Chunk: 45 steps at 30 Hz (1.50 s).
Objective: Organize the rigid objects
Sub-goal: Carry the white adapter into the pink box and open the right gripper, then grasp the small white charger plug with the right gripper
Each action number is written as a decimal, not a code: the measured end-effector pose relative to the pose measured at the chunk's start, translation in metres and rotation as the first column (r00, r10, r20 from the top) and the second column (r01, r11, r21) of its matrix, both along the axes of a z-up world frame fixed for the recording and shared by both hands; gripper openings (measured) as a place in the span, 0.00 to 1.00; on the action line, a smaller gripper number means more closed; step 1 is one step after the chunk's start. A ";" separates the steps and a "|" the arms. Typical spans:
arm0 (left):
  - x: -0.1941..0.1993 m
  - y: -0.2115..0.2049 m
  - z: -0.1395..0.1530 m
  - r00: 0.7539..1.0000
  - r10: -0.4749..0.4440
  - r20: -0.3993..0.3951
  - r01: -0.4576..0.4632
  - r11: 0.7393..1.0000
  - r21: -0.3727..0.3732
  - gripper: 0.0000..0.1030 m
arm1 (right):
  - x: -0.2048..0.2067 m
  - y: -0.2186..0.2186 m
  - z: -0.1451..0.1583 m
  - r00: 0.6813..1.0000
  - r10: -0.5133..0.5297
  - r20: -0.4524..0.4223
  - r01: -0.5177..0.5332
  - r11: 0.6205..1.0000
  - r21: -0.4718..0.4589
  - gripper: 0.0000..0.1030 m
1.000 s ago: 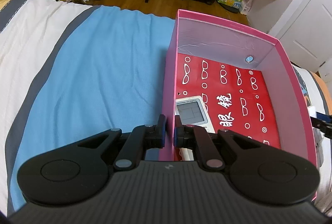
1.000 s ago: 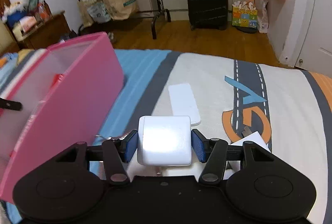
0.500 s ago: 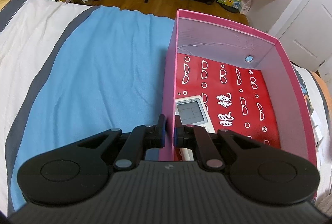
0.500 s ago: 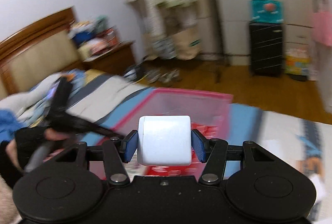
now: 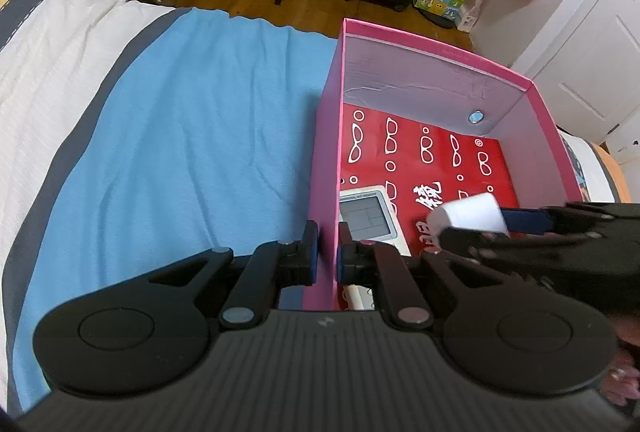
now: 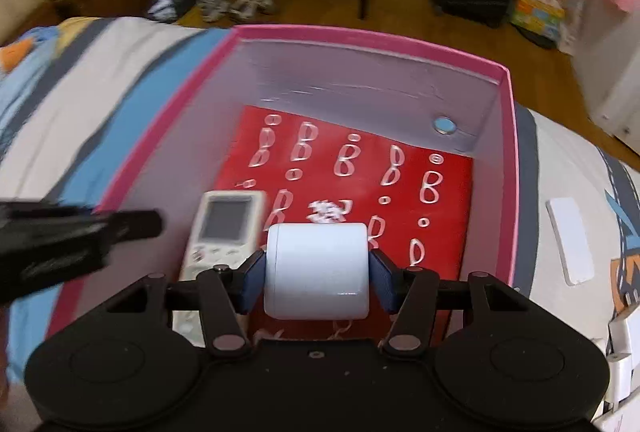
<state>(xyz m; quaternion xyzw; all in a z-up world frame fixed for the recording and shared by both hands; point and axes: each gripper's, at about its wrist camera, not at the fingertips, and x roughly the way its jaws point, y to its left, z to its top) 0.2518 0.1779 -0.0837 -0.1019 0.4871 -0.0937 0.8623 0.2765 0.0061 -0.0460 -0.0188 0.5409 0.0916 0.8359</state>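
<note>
Since the earlier frames, the right gripper [image 6: 317, 272] has swung from the bedspread to a position over the pink box [image 6: 506, 168], carrying the white charger block [image 6: 317, 270] clamped between its blue pads [image 6: 253, 282]. The left gripper [image 5: 328, 252] is unchanged, closed on the box's left wall with one finger inside and one outside.

Key relation: from the right gripper, open red floor lies at 12 o'clock, directly beyond and below the block. The white remote control [image 6: 222, 232] lies at 10 o'clock, long axis running near to far along the left wall. Farther off, a round metal disc [image 6: 445, 124] sits on the far wall at 1 o'clock.

Judgement: lower straight ahead to clear the remote. Outside the box, a flat white slab [image 6: 570, 240] lies on the bedspread [image 6: 560, 160] at 3 o'clock.
</note>
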 end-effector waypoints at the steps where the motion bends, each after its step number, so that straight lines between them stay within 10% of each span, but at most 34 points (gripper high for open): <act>1: 0.000 0.001 0.000 1.000 0.001 -0.002 -0.001 1.000 -0.006 0.08 | 0.001 0.002 -0.004 1.000 -0.021 -0.020 0.021 1.000 0.005 0.59; 15: 0.001 0.000 0.000 1.000 0.004 -0.001 -0.004 1.000 -0.001 0.08 | 0.007 -0.005 -0.006 0.982 -0.183 -0.043 0.188 0.971 0.147 0.62; 29: 0.001 -0.009 0.000 1.000 0.003 -0.013 -0.003 0.999 0.044 0.07 | -0.077 -0.109 0.092 0.978 0.060 0.199 -0.057 0.998 -0.022 0.62; 45: 0.007 -0.011 -0.005 0.999 0.019 -0.042 -0.016 0.999 0.050 0.07 | -0.125 -0.245 0.009 0.983 -0.184 0.007 0.179 0.967 0.182 0.58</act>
